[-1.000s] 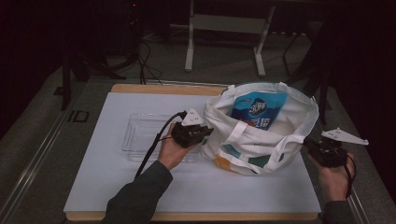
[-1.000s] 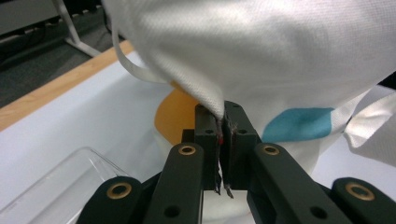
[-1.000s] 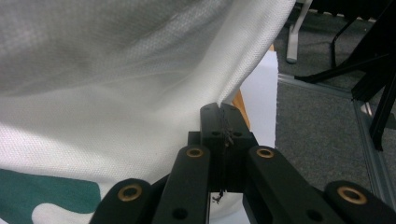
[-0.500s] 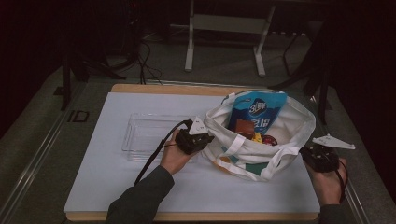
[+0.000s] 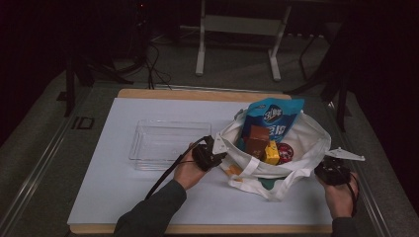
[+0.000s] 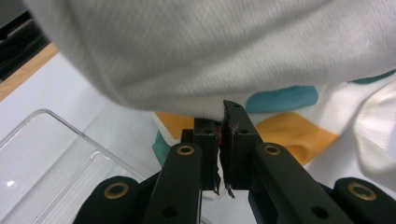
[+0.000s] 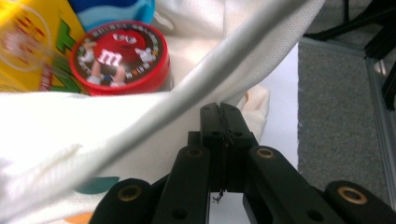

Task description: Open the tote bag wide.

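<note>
I see the white tote bag [image 5: 276,163] slumped on the white counter [image 5: 123,197], toward three o'clock of its middle, mouth open upward. My left tongs [image 5: 213,154] sit at the bag's nine o'clock edge, jaws closed tight. In the left gripper view the left tongs [image 6: 223,122] pinch a fold of the bag's cloth [image 6: 210,60] right at the jaw tips. My right tongs [image 5: 330,170] are at the bag's four o'clock side, near the counter's edge. In the right gripper view the right tongs [image 7: 219,116] are fully closed, and the bag's rim [image 7: 187,102] crosses just over their tips; I cannot tell whether cloth is actually caught between them.

Inside the bag stand a blue snack packet [image 5: 272,118] at twelve o'clock, a brown box [image 5: 258,140] in front of it, a yellow pack [image 5: 271,153] and a round red candy tin [image 5: 285,151] beside that. A clear plastic tray [image 5: 168,144] lies on the counter at nine o'clock of the bag, just past my left hand [image 5: 188,170].
</note>
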Motion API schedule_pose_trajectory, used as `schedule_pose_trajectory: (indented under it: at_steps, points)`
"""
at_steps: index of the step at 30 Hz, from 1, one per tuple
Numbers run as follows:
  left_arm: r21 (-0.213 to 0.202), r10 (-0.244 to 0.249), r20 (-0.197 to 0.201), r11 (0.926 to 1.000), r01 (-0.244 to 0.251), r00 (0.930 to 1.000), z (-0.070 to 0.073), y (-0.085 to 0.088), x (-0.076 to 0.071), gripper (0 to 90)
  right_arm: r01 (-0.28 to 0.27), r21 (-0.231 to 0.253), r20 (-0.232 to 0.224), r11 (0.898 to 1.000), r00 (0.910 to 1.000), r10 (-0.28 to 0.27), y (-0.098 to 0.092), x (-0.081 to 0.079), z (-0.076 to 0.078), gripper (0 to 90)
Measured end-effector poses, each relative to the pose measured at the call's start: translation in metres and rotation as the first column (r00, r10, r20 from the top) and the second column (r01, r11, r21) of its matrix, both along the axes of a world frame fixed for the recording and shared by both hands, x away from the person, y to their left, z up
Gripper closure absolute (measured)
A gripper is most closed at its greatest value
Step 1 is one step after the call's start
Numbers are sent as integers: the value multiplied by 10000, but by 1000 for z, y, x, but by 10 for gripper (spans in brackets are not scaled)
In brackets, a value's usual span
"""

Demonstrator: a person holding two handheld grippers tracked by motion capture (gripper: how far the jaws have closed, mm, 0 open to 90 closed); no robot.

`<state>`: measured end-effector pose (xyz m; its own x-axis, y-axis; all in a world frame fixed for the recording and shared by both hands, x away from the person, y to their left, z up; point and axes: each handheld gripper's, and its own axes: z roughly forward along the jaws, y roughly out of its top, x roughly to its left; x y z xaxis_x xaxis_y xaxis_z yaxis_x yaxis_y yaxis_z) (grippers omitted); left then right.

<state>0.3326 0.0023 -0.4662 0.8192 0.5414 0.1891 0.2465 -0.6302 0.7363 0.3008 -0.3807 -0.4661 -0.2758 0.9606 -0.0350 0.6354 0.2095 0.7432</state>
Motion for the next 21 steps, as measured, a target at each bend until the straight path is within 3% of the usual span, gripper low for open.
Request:
schedule_pose_trajectory:
  at_steps: [6,10,13,16,19,20,21]
  points:
    - [657,245,-39,9975,-242,9997,-10,-7,1,858,159,65,-351,9999,9993,-156,-3,4,-15,900]
    - [1369,109,344,9905,-155,9993,-16,-15,-3,859,273,51,-548,9996,9981,-270,-4,6,-21,900]
    - [1602,76,487,9870,-153,9988,-17,-19,-5,859,375,167,-685,9992,9970,-362,-6,8,-27,900]
    - [1369,108,235,9905,-139,9997,-16,-17,-3,859,433,245,-753,9988,9963,-414,-6,9,-30,900]
    - [819,77,-168,9966,-62,9998,-15,-13,0,846,452,289,-827,9986,9957,-426,-7,9,-29,900]
    - [623,-39,-301,9980,57,9995,-15,-11,0,791,424,327,-836,9986,9957,-395,-7,9,-29,897]
    - [500,-140,-348,9986,157,9993,-15,-9,0,791,424,327,-836,9986,9957,-395,-7,9,-29,897]
